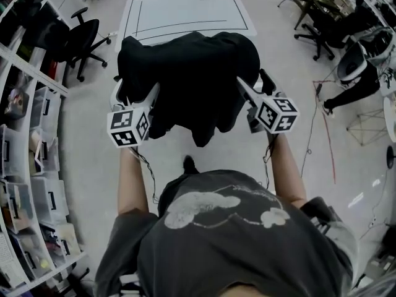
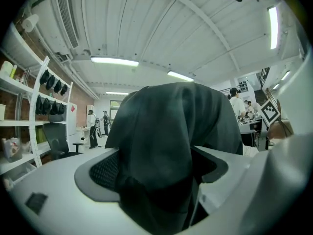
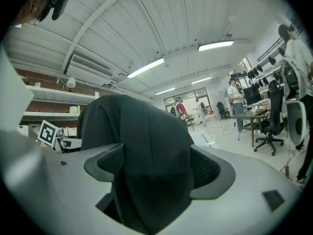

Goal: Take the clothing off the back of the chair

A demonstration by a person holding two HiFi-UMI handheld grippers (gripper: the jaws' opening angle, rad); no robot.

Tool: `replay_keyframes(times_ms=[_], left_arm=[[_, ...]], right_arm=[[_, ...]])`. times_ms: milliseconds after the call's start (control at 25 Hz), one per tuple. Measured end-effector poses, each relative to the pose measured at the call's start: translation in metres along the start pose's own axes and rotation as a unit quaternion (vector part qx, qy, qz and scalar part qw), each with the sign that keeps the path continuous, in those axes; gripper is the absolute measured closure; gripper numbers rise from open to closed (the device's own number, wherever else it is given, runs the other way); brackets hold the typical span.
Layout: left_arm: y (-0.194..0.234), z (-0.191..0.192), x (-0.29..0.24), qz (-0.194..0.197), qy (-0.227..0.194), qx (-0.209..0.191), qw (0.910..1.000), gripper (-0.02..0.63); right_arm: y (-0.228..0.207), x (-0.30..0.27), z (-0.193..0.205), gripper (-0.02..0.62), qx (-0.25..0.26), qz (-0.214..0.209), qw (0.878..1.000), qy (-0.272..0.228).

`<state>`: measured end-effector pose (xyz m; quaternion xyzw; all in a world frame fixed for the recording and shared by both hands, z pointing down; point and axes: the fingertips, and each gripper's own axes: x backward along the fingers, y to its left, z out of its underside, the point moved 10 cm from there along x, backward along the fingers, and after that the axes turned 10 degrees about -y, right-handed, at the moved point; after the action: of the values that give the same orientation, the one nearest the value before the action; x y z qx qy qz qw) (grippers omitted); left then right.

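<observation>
A black garment (image 1: 192,73) hangs in a rounded hump straight ahead of me; whatever carries it is hidden beneath the cloth. My left gripper (image 1: 136,90) is at the garment's lower left edge and my right gripper (image 1: 252,80) at its lower right edge. In the left gripper view the garment (image 2: 171,126) fills the gap of the left gripper (image 2: 156,173), whose jaws stand wide with the ribbed pads showing beside the cloth. The right gripper view is alike: a fold of the garment (image 3: 139,131) lies between the wide jaws of the right gripper (image 3: 156,173). Neither pair of pads presses on the cloth.
A white table (image 1: 185,11) marked with black lines stands just beyond the garment. Office chairs stand at the left (image 1: 83,39) and upper right (image 1: 315,36). Storage shelves (image 1: 25,141) line the left side. A person's legs (image 1: 346,94) and floor cables are at the right.
</observation>
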<state>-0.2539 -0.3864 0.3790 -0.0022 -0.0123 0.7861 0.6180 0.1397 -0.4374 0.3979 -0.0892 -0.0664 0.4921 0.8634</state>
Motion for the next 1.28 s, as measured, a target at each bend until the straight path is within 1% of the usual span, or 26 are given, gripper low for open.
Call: replay_keyframes(times_ms=[80, 120, 160, 200, 280, 320, 360, 400, 560, 640, 800, 840, 880, 920, 1000, 1120, 1200, 1280], left_arm=[[0.005, -0.001, -0.003, 0.003, -0.001, -0.005, 1.0, 0.17], [0.006, -0.002, -0.003, 0.007, -0.003, -0.01, 0.9999, 0.186], [0.006, -0.003, -0.003, 0.015, -0.005, -0.015, 0.9998, 0.237], [0.005, -0.004, -0.002, 0.027, -0.007, -0.019, 0.9994, 0.312], [0.0, -0.005, -0.002, 0.048, -0.011, -0.03, 0.9983, 0.49], [-0.003, -0.006, -0.003, 0.053, -0.013, -0.038, 0.9978, 0.551], [-0.005, -0.006, -0.004, 0.056, -0.014, -0.044, 0.9974, 0.586], [-0.006, -0.005, -0.005, 0.057, -0.015, -0.045, 0.9972, 0.592], [-0.004, -0.005, -0.009, 0.069, -0.015, -0.024, 0.9972, 0.595], [-0.004, -0.005, -0.01, 0.073, -0.013, -0.024, 0.9969, 0.595], [-0.003, -0.004, -0.011, 0.074, -0.012, -0.022, 0.9969, 0.595], [-0.003, -0.004, -0.011, 0.074, -0.012, -0.022, 0.997, 0.595], [-0.003, -0.004, -0.01, 0.073, -0.012, -0.021, 0.997, 0.595], [-0.003, -0.004, -0.01, 0.073, -0.011, -0.02, 0.9971, 0.595], [-0.004, -0.003, -0.009, 0.072, -0.01, -0.019, 0.9972, 0.595], [-0.005, -0.001, -0.008, 0.068, -0.008, -0.017, 0.9975, 0.595], [-0.005, -0.001, -0.005, 0.064, -0.006, -0.018, 0.9978, 0.595], [-0.006, -0.002, 0.0, 0.059, -0.004, -0.02, 0.9981, 0.595]], right_arm=[[0.0, -0.005, -0.001, 0.198, 0.007, -0.001, 1.0, 0.003], [0.001, -0.006, -0.002, 0.199, 0.012, -0.004, 1.0, 0.005], [0.002, -0.007, -0.003, 0.199, 0.017, -0.008, 1.0, 0.007], [0.003, -0.007, -0.004, 0.199, 0.021, -0.013, 1.0, 0.007], [0.004, -0.007, -0.007, 0.199, 0.024, -0.027, 0.999, 0.003], [0.005, -0.008, -0.007, 0.199, 0.022, -0.033, 0.999, 0.002], [0.005, -0.008, -0.007, 0.199, 0.021, -0.039, 0.999, 0.001], [0.005, -0.01, -0.007, 0.199, 0.02, -0.043, 0.999, 0.002], [0.007, -0.02, -0.008, 0.199, 0.032, -0.048, 0.998, 0.011], [0.008, -0.028, -0.009, 0.199, 0.039, -0.048, 0.998, 0.02], [0.01, -0.044, -0.008, 0.201, 0.037, -0.053, 0.997, 0.039], [0.011, -0.046, -0.008, 0.215, 0.035, -0.053, 0.997, 0.044], [0.011, -0.049, -0.008, 0.254, 0.033, -0.054, 0.997, 0.049], [0.012, -0.051, -0.008, 0.309, 0.032, -0.057, 0.996, 0.054], [0.017, -0.054, -0.007, 0.4, 0.034, -0.069, 0.995, 0.063], [0.027, -0.056, -0.008, 0.589, 0.062, -0.085, 0.992, 0.067], [0.031, -0.053, -0.008, 0.597, 0.084, -0.082, 0.991, 0.066], [0.03, -0.046, -0.008, 0.597, 0.092, -0.077, 0.991, 0.066]])
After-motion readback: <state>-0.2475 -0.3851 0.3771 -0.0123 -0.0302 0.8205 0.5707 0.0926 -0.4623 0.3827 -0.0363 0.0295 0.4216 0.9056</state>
